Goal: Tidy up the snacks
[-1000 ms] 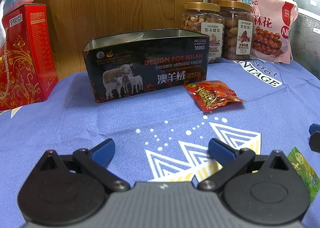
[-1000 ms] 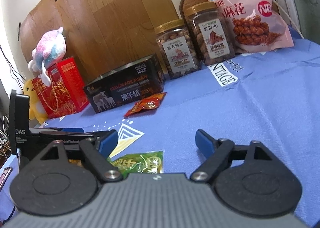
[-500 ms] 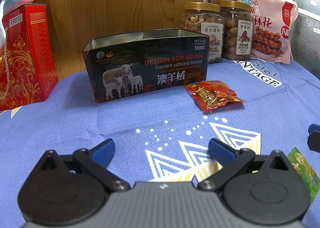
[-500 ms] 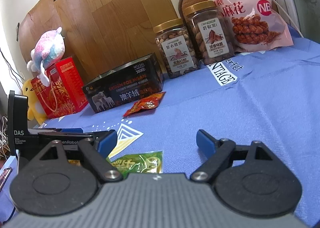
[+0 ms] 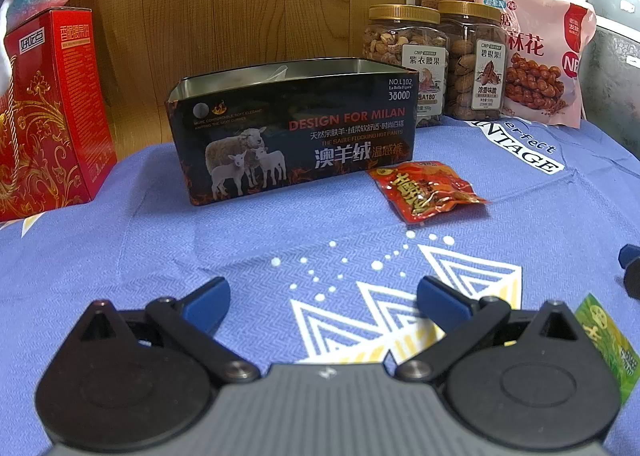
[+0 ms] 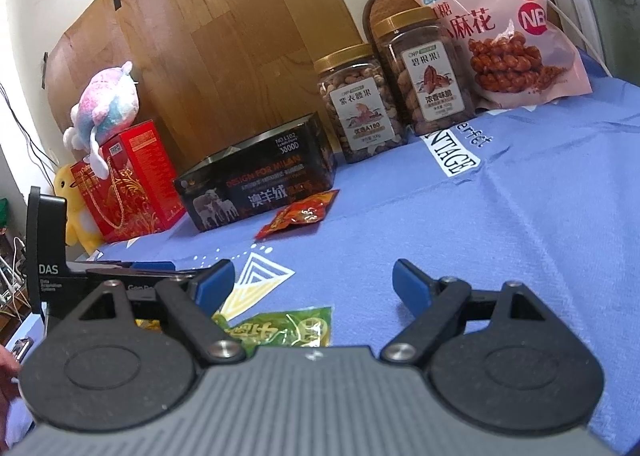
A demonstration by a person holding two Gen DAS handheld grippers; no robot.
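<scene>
- While the red snack packet (image 5: pixel 424 192) lies flat on the blue cloth (image 5: pixel 520 208), it sits just before the right end of the open black tin (image 5: pixel 292 136).
- A green snack packet (image 6: pixel 276 330) lies under the right claw (image 6: pixel 313 283), whose jaws are spread and hold nothing.
- The left claw (image 5: pixel 323 294) is spread too, above the cloth.
- Two nut jars (image 5: pixel 404 56) and a pink bag (image 5: pixel 536 64) stand behind.

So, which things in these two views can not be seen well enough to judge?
- Inside of the black tin, left wrist view: its front wall hides the floor and any contents.
- Green packet, right wrist view: the right gripper body covers its near part; in the left wrist view the edge cuts it.
- Small print on the nut jars: too small.
</scene>
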